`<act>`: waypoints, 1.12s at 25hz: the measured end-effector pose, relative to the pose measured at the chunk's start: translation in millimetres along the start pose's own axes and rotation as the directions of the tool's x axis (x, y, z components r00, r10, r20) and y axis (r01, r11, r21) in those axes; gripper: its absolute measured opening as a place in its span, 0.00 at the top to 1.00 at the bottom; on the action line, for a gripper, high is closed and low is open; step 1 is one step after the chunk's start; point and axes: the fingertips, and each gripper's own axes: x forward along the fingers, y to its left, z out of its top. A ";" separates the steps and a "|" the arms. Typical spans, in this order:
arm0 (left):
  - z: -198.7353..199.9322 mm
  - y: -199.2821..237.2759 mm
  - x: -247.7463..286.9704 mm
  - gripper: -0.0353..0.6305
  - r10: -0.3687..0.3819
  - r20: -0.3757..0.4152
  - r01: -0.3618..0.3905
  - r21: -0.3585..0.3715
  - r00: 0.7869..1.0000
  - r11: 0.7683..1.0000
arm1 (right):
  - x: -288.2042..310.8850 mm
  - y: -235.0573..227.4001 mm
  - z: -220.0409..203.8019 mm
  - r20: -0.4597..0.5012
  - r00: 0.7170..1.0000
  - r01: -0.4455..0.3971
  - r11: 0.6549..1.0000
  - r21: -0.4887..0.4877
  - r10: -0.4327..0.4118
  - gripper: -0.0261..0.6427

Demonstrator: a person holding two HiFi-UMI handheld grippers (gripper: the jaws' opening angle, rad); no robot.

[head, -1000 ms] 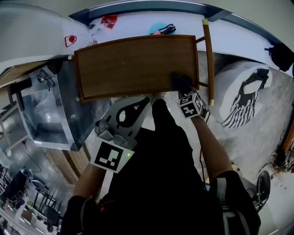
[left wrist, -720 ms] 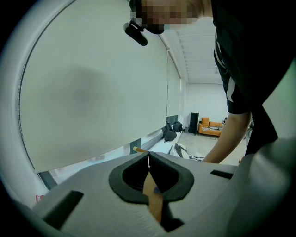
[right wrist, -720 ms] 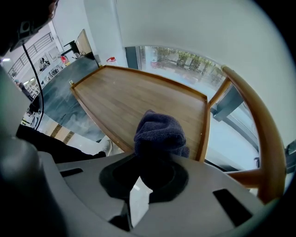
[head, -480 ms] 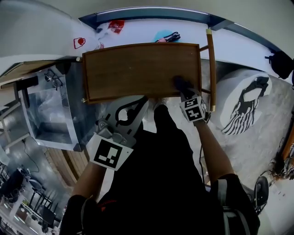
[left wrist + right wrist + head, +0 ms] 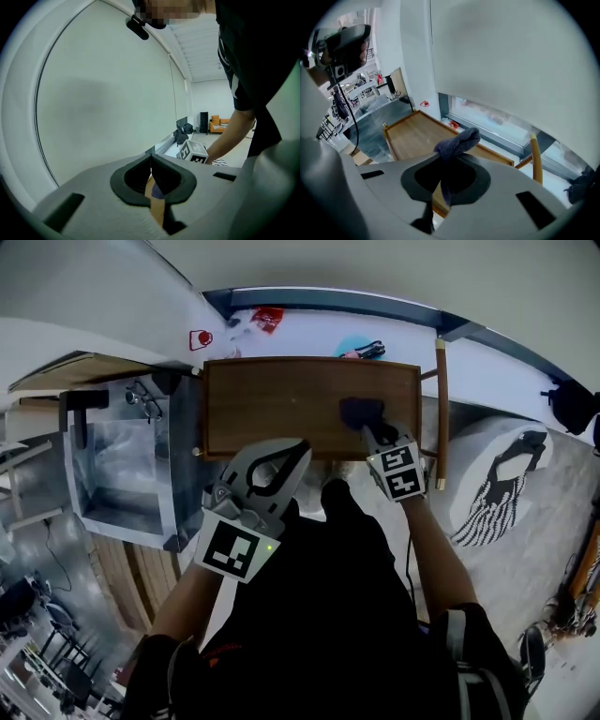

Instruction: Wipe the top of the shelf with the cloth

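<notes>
- one shelf (image 5: 281, 404) stands below the person, its brown wooden top rimmed by a raised edge.
- one dark blue-grey cloth (image 5: 354, 412) is bunched over the right half of that top; whether it presses on the wood cannot be told.
- two grippers are in view, one in each hand, each carrying one marker cube.
- the right gripper (image 5: 367, 430) reaches over the shelf's near edge, and its jaws are clamped on the cloth (image 5: 459, 140), which sticks out past them in a folded wad, with the wooden top (image 5: 410, 133) beyond.
- the left gripper (image 5: 298, 446) is held at the near edge of the shelf, left of the cloth and apart from it; in the left gripper view its jaws (image 5: 151, 161) meet at the tips with nothing between them.
- one clear box (image 5: 122, 470) stands just left of the shelf.
- one wooden pole (image 5: 441, 409) runs along the shelf's right side.
- one white cushion with a black pattern (image 5: 511, 460) lies on the floor to the right.
</notes>
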 end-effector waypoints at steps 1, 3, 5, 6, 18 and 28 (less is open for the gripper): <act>2.2 3.4 -4.1 0.91 0.006 0.003 -0.006 0.007 1.000 1.000 | -2.4 3.0 11.5 0.019 1.000 -0.004 1.000 -0.007 0.004 0.92; 6.7 10.0 -12.9 0.92 0.024 0.008 -0.024 0.016 1.000 1.000 | -8.1 9.2 32.9 0.055 0.998 -0.010 1.000 -0.020 0.011 0.92; 10.4 15.8 -21.7 0.91 0.044 0.013 -0.045 0.021 0.999 0.999 | -14.3 15.4 51.8 0.089 0.996 -0.017 0.999 -0.029 0.020 0.92; 11.7 18.2 -25.7 0.91 0.054 0.015 -0.054 0.025 0.998 0.998 | -17.2 18.6 60.4 0.104 0.994 -0.022 0.999 -0.032 0.025 0.92; 25.6 42.9 -64.8 0.92 0.132 0.067 -0.135 0.049 0.989 0.990 | -60.1 57.2 138.1 0.239 0.968 -0.060 0.995 -0.085 0.079 0.92; 32.7 58.1 -88.6 0.92 0.161 0.104 -0.166 0.046 0.981 0.985 | -88.3 81.8 179.8 0.311 0.946 -0.060 0.991 -0.121 0.095 0.92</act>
